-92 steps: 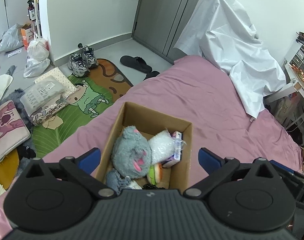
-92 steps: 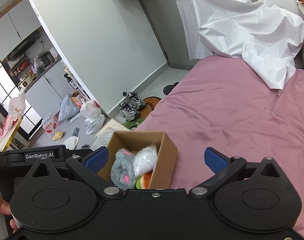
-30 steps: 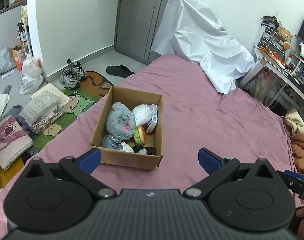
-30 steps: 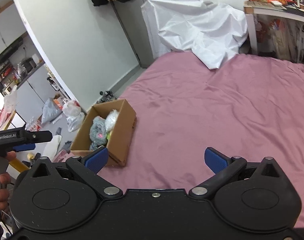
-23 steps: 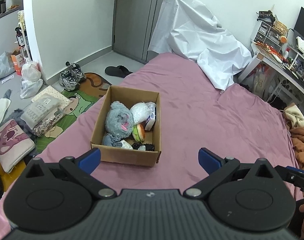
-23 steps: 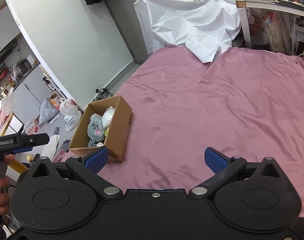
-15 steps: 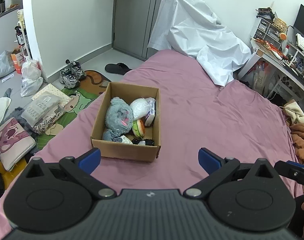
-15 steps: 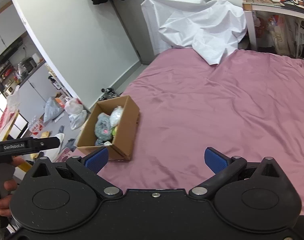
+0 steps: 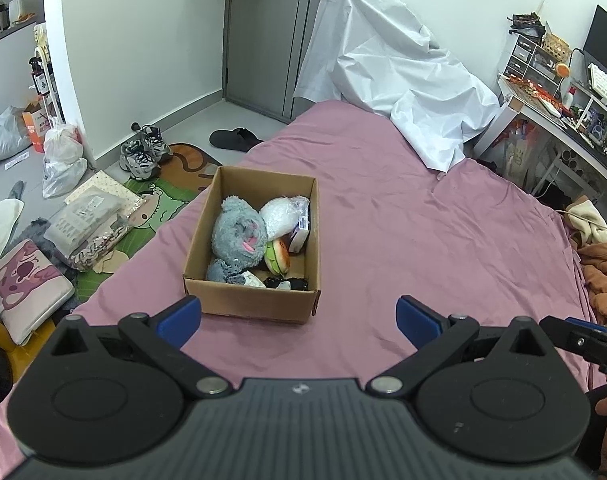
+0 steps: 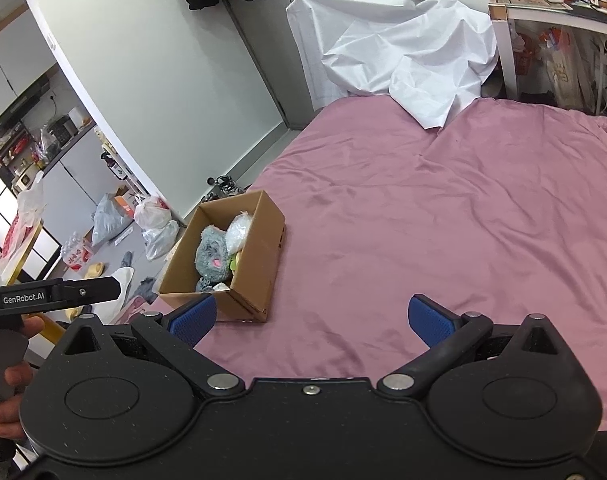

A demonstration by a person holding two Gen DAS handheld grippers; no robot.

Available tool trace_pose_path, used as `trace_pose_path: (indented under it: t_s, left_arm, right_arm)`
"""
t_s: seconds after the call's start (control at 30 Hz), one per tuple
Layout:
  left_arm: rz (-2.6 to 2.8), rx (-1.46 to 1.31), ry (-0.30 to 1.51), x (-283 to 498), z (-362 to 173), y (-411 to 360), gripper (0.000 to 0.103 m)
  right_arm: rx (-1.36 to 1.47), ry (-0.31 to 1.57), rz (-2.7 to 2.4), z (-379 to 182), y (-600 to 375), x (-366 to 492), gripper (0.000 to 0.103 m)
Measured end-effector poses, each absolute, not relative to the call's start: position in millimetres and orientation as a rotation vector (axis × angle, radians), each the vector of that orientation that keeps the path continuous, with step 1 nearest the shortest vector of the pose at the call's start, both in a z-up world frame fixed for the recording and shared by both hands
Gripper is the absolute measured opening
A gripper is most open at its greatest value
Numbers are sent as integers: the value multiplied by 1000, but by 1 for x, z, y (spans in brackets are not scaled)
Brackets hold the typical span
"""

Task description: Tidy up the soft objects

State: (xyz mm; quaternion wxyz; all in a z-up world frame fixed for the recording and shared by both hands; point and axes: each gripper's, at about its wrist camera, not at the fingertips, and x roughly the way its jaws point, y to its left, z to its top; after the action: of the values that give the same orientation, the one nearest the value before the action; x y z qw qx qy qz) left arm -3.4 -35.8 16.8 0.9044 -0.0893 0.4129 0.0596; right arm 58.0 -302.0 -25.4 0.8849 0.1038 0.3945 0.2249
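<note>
I hold my left gripper (image 9: 299,322) above the pink bedsheet (image 9: 423,240) with its two blue-padded fingers spread wide and nothing between them. My right gripper (image 10: 309,320) hangs the same way over the sheet, jaws wide apart and empty. One cardboard box (image 9: 251,300) sits on the sheet near the bed's left edge, just ahead of my left gripper and well apart from my right. Inside the box I count one grey plush toy (image 9: 237,236) against its left wall, one white bagged item (image 9: 281,216) toward the far right corner, one small carton (image 9: 301,232) against the right wall, one green and orange burger-shaped plush (image 9: 277,256) in the middle, and some smaller soft pieces along the near wall that I cannot tell apart. Beyond the box, one white sheet (image 9: 387,76) is draped at the far end of the bed.
</note>
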Motion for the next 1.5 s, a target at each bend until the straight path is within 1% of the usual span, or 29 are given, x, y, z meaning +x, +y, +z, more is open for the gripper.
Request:
trace_pose_path:
  t_s: [1.5]
  left_arm:
    - [123,-156,871,-5,11,-41,103]
  right_arm:
    - [221,813,467,-25,-304,57,103]
